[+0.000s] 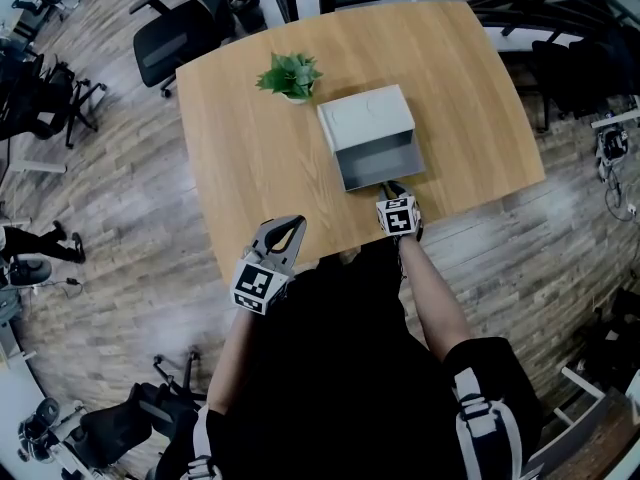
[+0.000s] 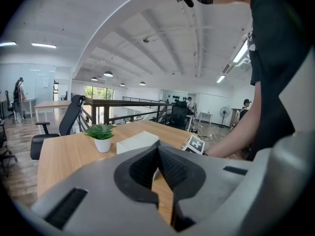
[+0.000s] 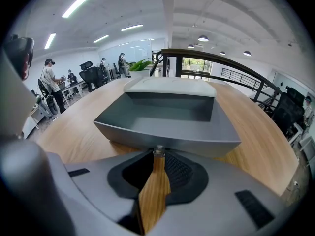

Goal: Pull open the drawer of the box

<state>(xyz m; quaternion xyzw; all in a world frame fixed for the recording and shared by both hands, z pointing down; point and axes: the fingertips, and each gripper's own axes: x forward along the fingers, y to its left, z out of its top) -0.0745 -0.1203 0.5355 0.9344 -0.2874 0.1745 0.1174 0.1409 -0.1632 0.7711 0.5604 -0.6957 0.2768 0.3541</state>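
The right gripper (image 3: 157,157) pinches the knob (image 3: 158,150) of the open grey drawer (image 3: 167,124), while the left gripper (image 2: 158,149) is pressed together, empty.

Right arm (image 1: 432,293) outstretched, the right hand-held gripper (image 1: 394,192) pinches the drawer knob (image 3: 158,151) between its jaws, while the left hand-held gripper (image 1: 288,230) is held close by the torso, jaws together and empty
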